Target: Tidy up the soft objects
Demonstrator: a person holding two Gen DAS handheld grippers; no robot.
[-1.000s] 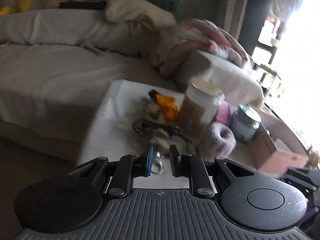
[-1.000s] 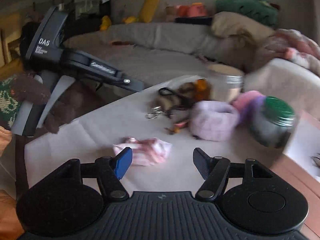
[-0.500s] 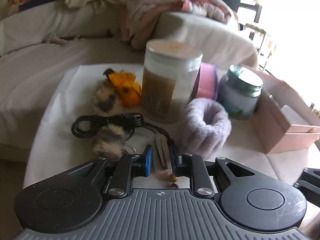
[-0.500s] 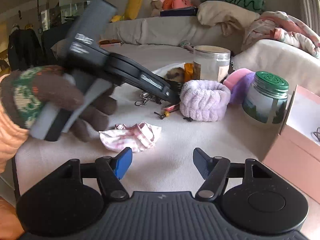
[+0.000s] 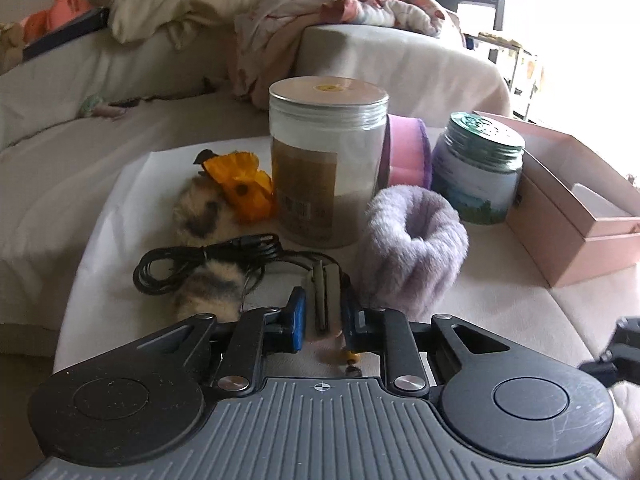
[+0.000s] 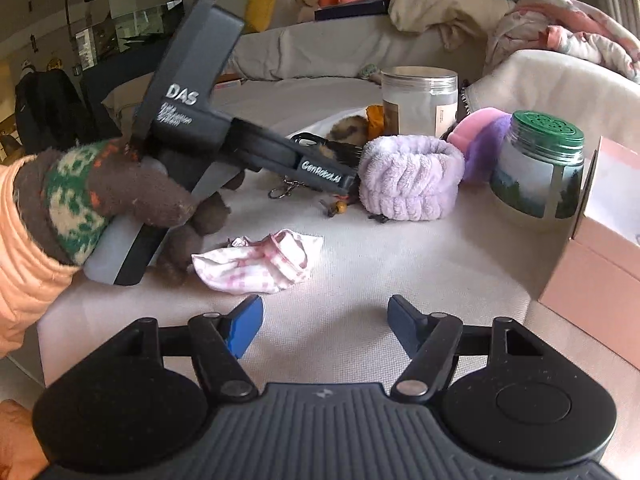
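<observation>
While my L gripper (image 5: 322, 310), jaws near-together and just closing, straddles the clip (image 5: 320, 280) unclamped (long axis 12-6), my R gripper (image 6: 324, 320), jaws apart/empty, has the checked cloth (image 6: 260, 262) on counter (image 6: 420, 272) at 11 o'clock, nearer R.

Left gripper (image 5: 322, 314) angled down, jaws narrow, closing slightly just now, gloved hand (image 6: 120, 200) on handle. Right gripper (image 6: 324, 320) jaws wide, empty.

- We see bare counter (image 6: 400, 264) open ahead of the right gripper (image 6: 325, 322), beside the pink checked cloth (image 6: 260, 266).
- Ahead, the lilac scrunchie (image 6: 410, 178), green-lidded jar (image 6: 538, 168) and tall jar (image 6: 418, 102) crowd the way.
- The pink box (image 6: 600, 248) walls off the right.
- The left gripper (image 5: 322, 314) and its gloved hand (image 6: 120, 208) block the left.
</observation>
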